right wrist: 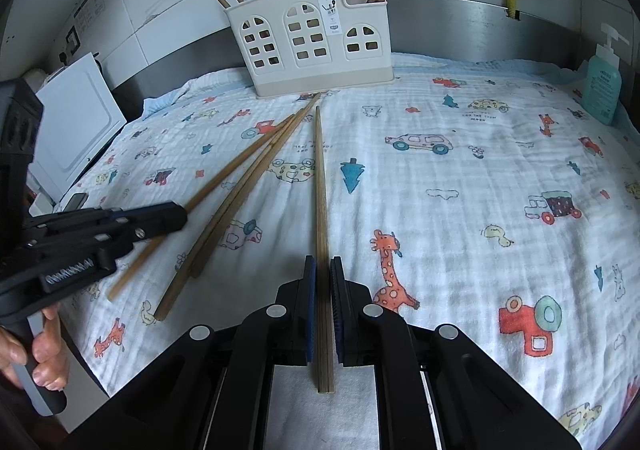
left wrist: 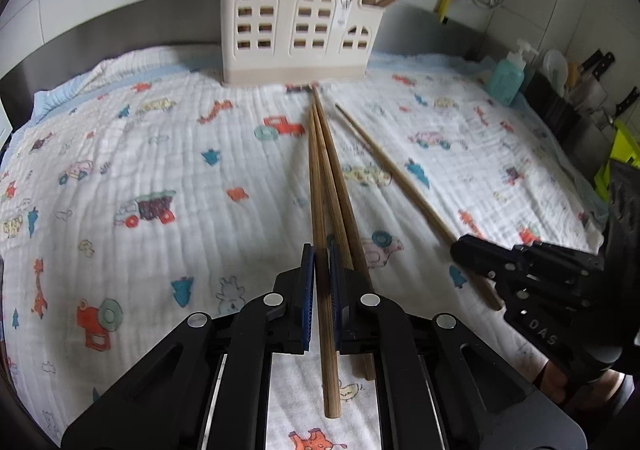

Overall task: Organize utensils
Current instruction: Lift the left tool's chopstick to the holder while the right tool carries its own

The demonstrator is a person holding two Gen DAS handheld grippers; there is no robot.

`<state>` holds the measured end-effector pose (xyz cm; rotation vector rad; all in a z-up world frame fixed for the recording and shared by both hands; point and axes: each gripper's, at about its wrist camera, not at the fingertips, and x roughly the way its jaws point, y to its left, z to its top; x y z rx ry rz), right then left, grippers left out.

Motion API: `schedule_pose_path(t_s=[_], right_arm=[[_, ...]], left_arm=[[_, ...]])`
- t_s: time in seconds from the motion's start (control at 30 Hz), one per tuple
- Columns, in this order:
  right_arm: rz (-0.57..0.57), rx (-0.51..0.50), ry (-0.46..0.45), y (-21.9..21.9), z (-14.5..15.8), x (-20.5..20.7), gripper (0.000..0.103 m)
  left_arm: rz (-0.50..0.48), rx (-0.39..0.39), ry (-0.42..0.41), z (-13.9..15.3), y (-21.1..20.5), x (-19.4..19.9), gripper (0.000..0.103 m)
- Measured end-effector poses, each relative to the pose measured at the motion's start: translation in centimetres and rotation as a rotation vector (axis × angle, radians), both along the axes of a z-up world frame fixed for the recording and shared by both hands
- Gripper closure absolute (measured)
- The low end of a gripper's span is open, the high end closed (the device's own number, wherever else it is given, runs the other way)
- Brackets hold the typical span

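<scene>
A cream utensil holder (left wrist: 300,30) with arched cut-outs stands at the back of the cloth, with several wooden chopsticks upright in it; it also shows in the right wrist view (right wrist: 316,42). My left gripper (left wrist: 322,266) is shut on a wooden chopstick (left wrist: 318,186) that points at the holder. Two more chopsticks (left wrist: 344,190) lie on the cloth just right of it. My right gripper (right wrist: 323,274) is shut on another chopstick (right wrist: 320,186). The left gripper (right wrist: 176,216) shows at the left of the right wrist view, the right gripper (left wrist: 460,246) at the right of the left wrist view.
A white cloth (right wrist: 460,178) printed with cars and giraffes covers the counter. A teal soap pump bottle (right wrist: 602,86) stands at the back right. Knives in a block (left wrist: 596,70) are at the far right. A white appliance (right wrist: 76,122) sits at the left.
</scene>
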<state>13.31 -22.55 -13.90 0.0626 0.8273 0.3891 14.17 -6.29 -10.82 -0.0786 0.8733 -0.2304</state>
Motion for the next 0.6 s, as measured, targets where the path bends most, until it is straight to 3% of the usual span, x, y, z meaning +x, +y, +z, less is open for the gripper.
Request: schedule_pose_path(t_s=[0.47,0.6], right_arm=[[-0.017,-0.011,0.000,0.2,0.1,-0.3,0.096],[-0.024,-0.010,-0.039,0.0,1.2,-0.6,0.096]], left_arm=[[0.017,-0.038,-0.156,3.7,1.7,-0.8,0.097],[0.009,-0.039,-0.189,4.5,1.9,-0.6,0.097]])
